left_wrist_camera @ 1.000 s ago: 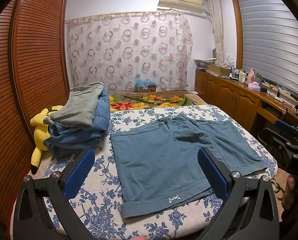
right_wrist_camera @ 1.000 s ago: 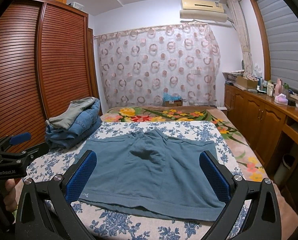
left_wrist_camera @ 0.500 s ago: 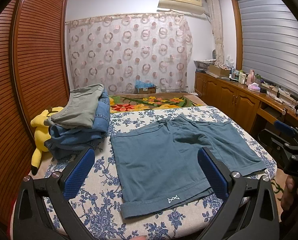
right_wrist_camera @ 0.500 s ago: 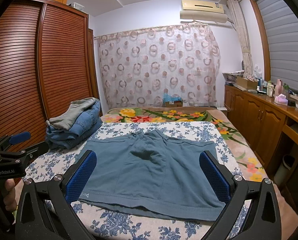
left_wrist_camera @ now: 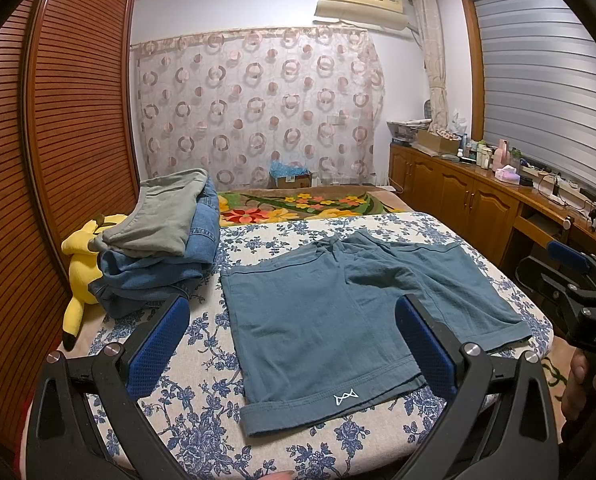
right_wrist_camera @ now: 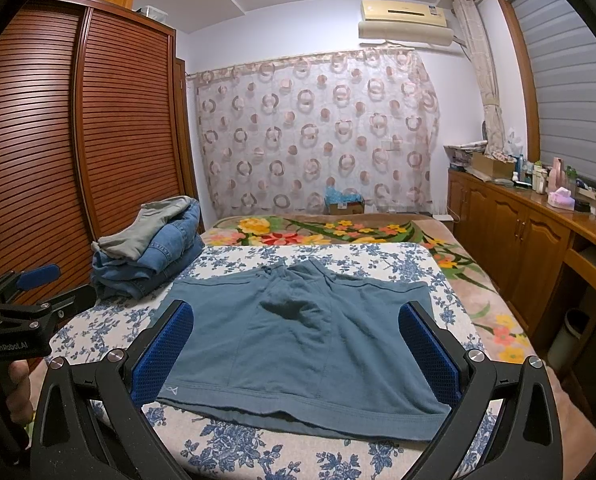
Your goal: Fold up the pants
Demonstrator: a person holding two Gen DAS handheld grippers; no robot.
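Observation:
A pair of teal shorts (left_wrist_camera: 329,312) lies spread flat on the blue-flowered bed cover (left_wrist_camera: 202,412), hems toward me, waistband far. The right wrist view shows the same shorts (right_wrist_camera: 298,340) from the other corner. My left gripper (left_wrist_camera: 294,340) hovers open above the near left leg, touching nothing. My right gripper (right_wrist_camera: 296,344) is open too, held over the near hem with nothing between its fingers. Each gripper appears in the other's view: the right gripper (left_wrist_camera: 573,280) at the bed's right edge, the left gripper (right_wrist_camera: 30,292) at the left edge.
A pile of folded jeans and grey trousers (left_wrist_camera: 158,240) sits at the bed's far left, with a yellow plush toy (left_wrist_camera: 82,264) beside it. A slatted wardrobe (left_wrist_camera: 58,140) lines the left wall. Wooden cabinets (left_wrist_camera: 477,204) run along the right. A bin (right_wrist_camera: 569,332) stands on the floor.

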